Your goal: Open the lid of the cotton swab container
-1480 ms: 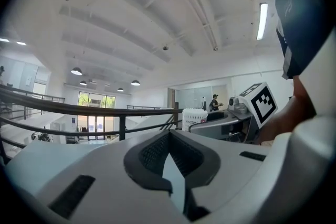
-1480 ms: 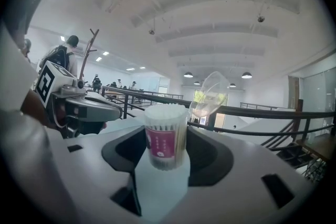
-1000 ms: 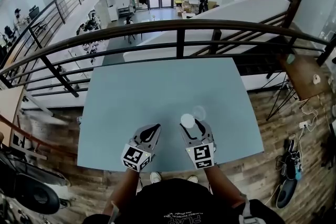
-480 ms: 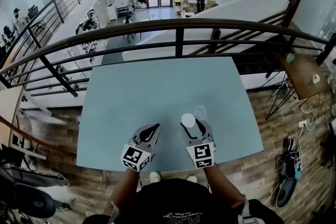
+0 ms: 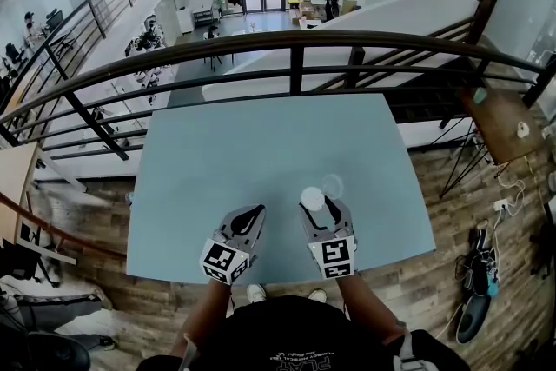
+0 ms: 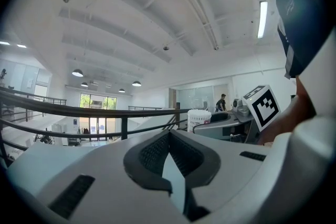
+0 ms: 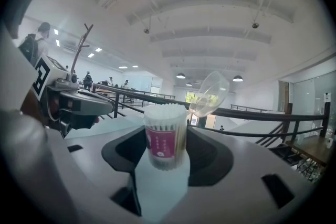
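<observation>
The cotton swab container [image 5: 311, 199], a small clear tub with a pink label and white swab tips showing at its top, stands near the front edge of the light blue table [image 5: 261, 143]. Its clear lid [image 5: 330, 185] is swung up and tilts away at the back right. My right gripper [image 5: 318, 206] is shut on the container; in the right gripper view the container [image 7: 166, 136] sits between both dark pads and the lid [image 7: 209, 94] hangs behind it. My left gripper [image 5: 254, 211] rests just to the left, shut and empty, its jaws [image 6: 169, 136] together.
A dark metal railing [image 5: 295, 43] runs along the table's far side, with a drop to a lower floor behind it. Both grippers sit close to the table's front edge. Cables and shoes lie on the wooden floor [image 5: 486, 248] to the right.
</observation>
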